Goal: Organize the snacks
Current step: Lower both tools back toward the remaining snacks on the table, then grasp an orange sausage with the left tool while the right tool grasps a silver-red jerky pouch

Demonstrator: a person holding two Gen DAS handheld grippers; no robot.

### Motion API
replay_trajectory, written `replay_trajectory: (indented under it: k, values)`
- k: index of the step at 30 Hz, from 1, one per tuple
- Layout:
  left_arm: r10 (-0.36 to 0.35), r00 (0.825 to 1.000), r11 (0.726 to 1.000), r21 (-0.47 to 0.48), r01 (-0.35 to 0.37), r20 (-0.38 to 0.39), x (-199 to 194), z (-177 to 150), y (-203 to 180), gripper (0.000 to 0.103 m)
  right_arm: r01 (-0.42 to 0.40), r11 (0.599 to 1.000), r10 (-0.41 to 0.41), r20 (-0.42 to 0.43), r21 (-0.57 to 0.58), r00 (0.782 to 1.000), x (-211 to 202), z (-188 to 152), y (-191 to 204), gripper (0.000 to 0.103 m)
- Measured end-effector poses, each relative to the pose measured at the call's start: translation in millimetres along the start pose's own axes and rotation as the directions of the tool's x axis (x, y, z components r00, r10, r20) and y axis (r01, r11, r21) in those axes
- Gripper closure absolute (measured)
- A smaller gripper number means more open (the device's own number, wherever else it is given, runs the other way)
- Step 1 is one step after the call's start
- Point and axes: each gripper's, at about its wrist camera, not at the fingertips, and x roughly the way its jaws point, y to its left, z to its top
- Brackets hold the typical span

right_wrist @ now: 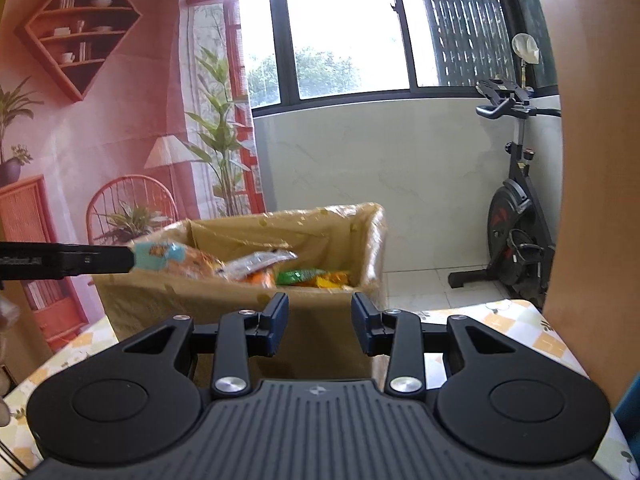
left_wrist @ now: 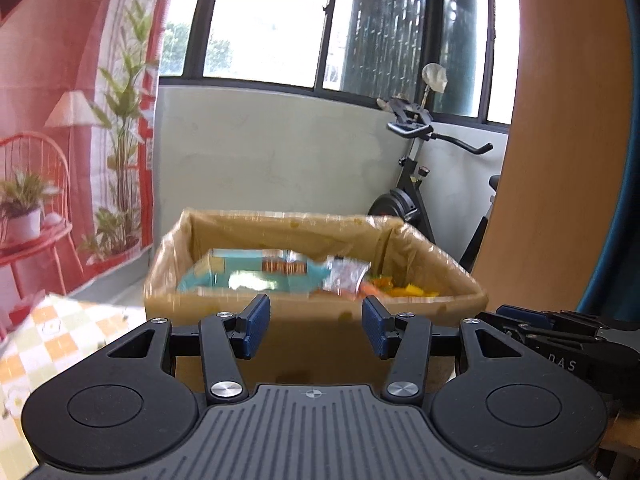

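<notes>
Left wrist view: your left gripper (left_wrist: pixel 316 326) sits at lower centre, its blue fingers (left_wrist: pixel 256 326) apart with nothing between them. Behind them, mid-frame, stands the cardboard box (left_wrist: pixel 280 320) on the checked tabletop (left_wrist: pixel 60 336). The snacks lie inside it: a teal packet (left_wrist: pixel 240 274) at centre, a clear wrapper (left_wrist: pixel 346 278) just right of it, and orange and yellow packets (left_wrist: pixel 400 290) toward the right corner. Your right gripper (left_wrist: pixel 532 322) enters at the right edge.

Right wrist view: the fingers (right_wrist: pixel 278 322) of your right gripper stand with a gap between them at lower centre, holding nothing. An exercise bike (right_wrist: pixel 516 216) stands at right.
</notes>
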Motion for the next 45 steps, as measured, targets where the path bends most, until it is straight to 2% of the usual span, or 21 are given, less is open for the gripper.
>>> replay_trajectory:
  k: [4,10,13,18,22,31,32,35,42,44,45]
  values:
    - [-0.033,0.999,0.999,-0.025,0.033,-0.026,3.7,-16.1,-2.9,0.05,0.02,1.0,-0.019,-0.018,0.017,1.0,-2.9,-13.7,-9.1,0.065]
    - [-0.094,0.992,0.995,0.012,0.095,-0.078,16.9,-42.9,-20.2,0.05,0.041,0.999,-0.04,-0.053,0.027,0.998,-1.8,-31.9,-25.0,0.065]
    - [-0.138,0.983,0.99,0.024,0.142,-0.12,27.0,-58.4,-30.9,0.05,0.052,0.998,-0.05,-0.079,0.032,0.996,2.1,-43.0,-36.2,0.065]
    - [-0.169,0.962,0.982,0.052,0.184,-0.215,56.1,-81.6,-48.5,0.05,0.039,0.999,-0.035,-0.125,0.028,0.991,11.4,-64.5,-52.9,0.065]
    - [-0.178,0.943,0.979,0.049,0.199,-0.283,81.4,-95.4,-56.5,0.051,0.054,0.998,-0.049,-0.154,0.03,0.987,19.4,-82.1,-65.4,0.065]
    - [-0.158,0.91,0.979,0.062,0.196,-0.383,121.3,-118.2,-69.0,0.057,0.091,0.994,-0.077,-0.23,0.053,0.97,41.1,-110.6,-95.3,0.065]
    - [-0.154,0.908,0.979,0.062,0.193,-0.391,124.8,-119.9,-69.7,0.057,0.089,0.994,-0.073,-0.237,0.057,0.969,44.5,-111.7,-96.6,0.062]
    - [-0.145,0.902,0.98,0.065,0.187,-0.407,134.5,-121.9,-71.3,0.057,0.091,0.994,-0.075,-0.24,0.059,0.968,50.5,-114.7,-100.2,0.054]
    - [-0.12,0.896,0.98,0.095,0.176,-0.427,149.7,-128.9,-85.1,0.06,0.091,0.994,-0.072,-0.241,0.068,0.968,63.2,-120.4,-103.1,0.054]
    - [-0.11,0.897,0.98,0.103,0.169,-0.429,152.8,-130.6,-89.1,0.063,0.091,0.994,-0.073,-0.245,0.061,0.967,66.6,-120.6,-102.6,0.052]
    - [-0.117,0.896,0.979,0.102,0.177,-0.428,153.8,-131.9,-88.4,0.072,0.09,0.994,-0.073,-0.247,0.059,0.966,68.5,-120.7,-102.6,0.051]
